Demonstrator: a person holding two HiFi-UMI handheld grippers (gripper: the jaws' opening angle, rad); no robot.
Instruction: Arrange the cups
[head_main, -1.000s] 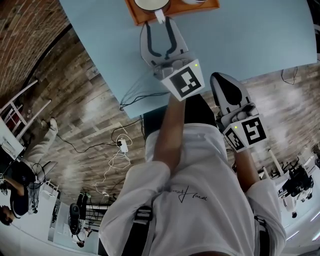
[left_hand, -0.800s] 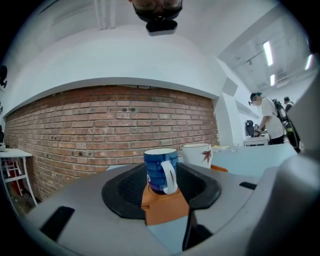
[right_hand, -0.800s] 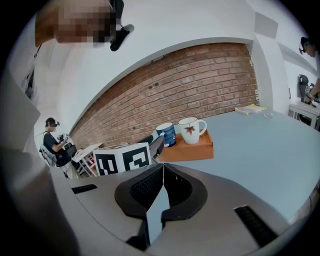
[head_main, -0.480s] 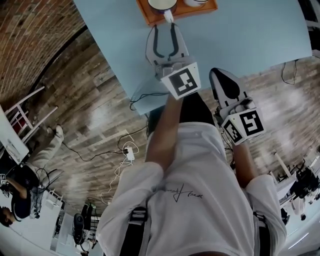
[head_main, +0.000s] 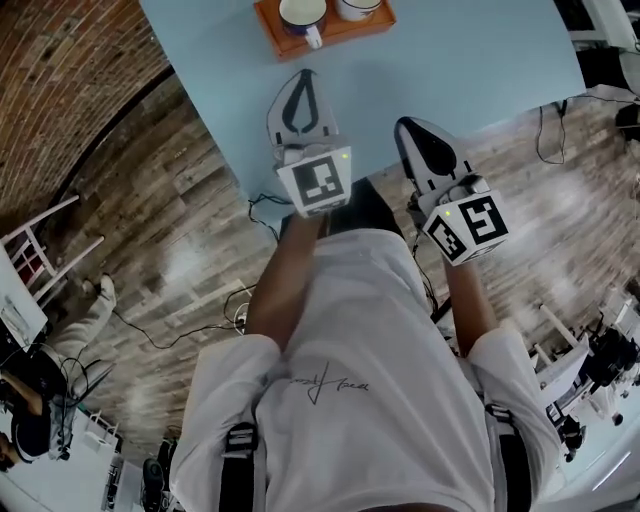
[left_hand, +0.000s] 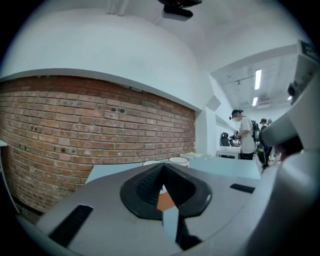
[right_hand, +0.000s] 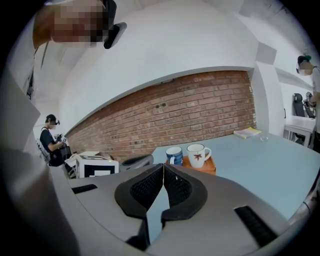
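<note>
The left gripper (head_main: 305, 75) has its jaws pressed together with nothing between them. It is held over the near part of the table and points at the tray. The right gripper (head_main: 405, 125), likewise closed and empty, hangs beside it, nearer the table's edge.

The light blue table (head_main: 470, 60) fills the top of the head view, with a wooden floor (head_main: 190, 200) below it and a brick wall (head_main: 60, 70) at the left. Cables (head_main: 265, 205) trail on the floor by the table's corner. The orange tray (head_main: 272, 30) sits further in on the table and carries the blue cup (head_main: 298, 12) and the white cup (head_main: 357, 8), upright and side by side. Only bare table top lies between the grippers and the tray.

A second ago the left gripper's jaws stood spread at the tray's near edge, by the blue cup's handle. They have just been closing, and the gripper is now clear of the tray.

The head view cuts off the white cup at the top edge. In the left gripper view only the cups' rims show above the jaws.
</note>
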